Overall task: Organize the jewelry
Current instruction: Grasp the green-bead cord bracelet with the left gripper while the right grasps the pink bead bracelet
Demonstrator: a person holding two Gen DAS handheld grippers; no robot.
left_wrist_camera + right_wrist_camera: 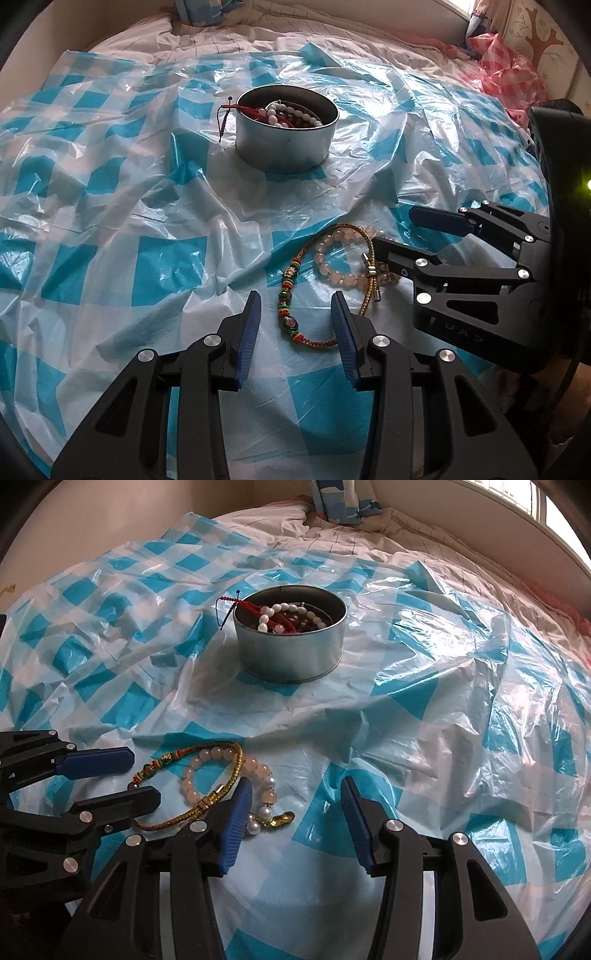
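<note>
Left wrist view: the left gripper [295, 301] stands with its jaws apart and nothing clamped, straddling the near end of a braided cord bracelet [295, 291], gold and red-green with small coloured beads, lying on the blue-and-white checked plastic sheet [147, 229]. Overlapping that cord lies a pale pink bead bracelet [332, 258] with a few white pearls and what may be a small gold charm. The right gripper [395, 230] is likewise released, its jaws either side of the pink beads. Farther back stands a round metal tin [286, 147] holding white pearls and a red cord [236, 109] draped over its rim.
</note>
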